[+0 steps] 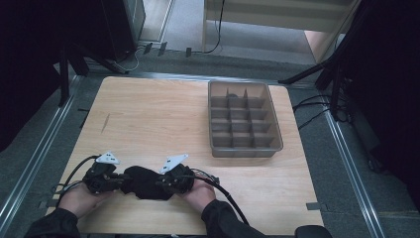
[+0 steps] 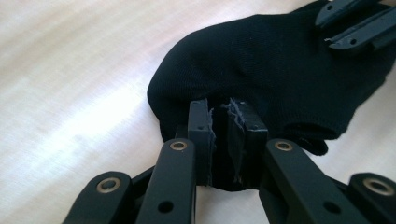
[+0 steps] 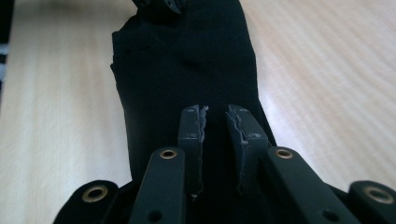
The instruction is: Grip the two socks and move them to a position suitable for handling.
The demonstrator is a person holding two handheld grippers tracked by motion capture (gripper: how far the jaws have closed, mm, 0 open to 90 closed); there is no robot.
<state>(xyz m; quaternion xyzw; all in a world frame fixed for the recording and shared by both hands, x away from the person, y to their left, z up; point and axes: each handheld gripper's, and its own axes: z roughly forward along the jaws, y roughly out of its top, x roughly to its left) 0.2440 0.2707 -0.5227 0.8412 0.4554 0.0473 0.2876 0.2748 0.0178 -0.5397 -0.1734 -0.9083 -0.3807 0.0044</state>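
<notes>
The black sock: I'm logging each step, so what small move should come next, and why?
Probably lower the black sock flat onto the table. The left gripper and right gripper each pinch one end of it, low over the wood, with the divided tray apart.

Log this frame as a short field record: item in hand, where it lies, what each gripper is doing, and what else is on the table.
item: black sock, bunched
location: near edge of the wooden table, between the two grippers
left gripper: jaws nearly together, pinching one end of the sock
right gripper: jaws close together, sock fabric between them at the other end
hands: one on each gripper, low over the table
other item: grey divided bin, far right part of the table, apart from the sock
bin contents: cannot tell
</notes>
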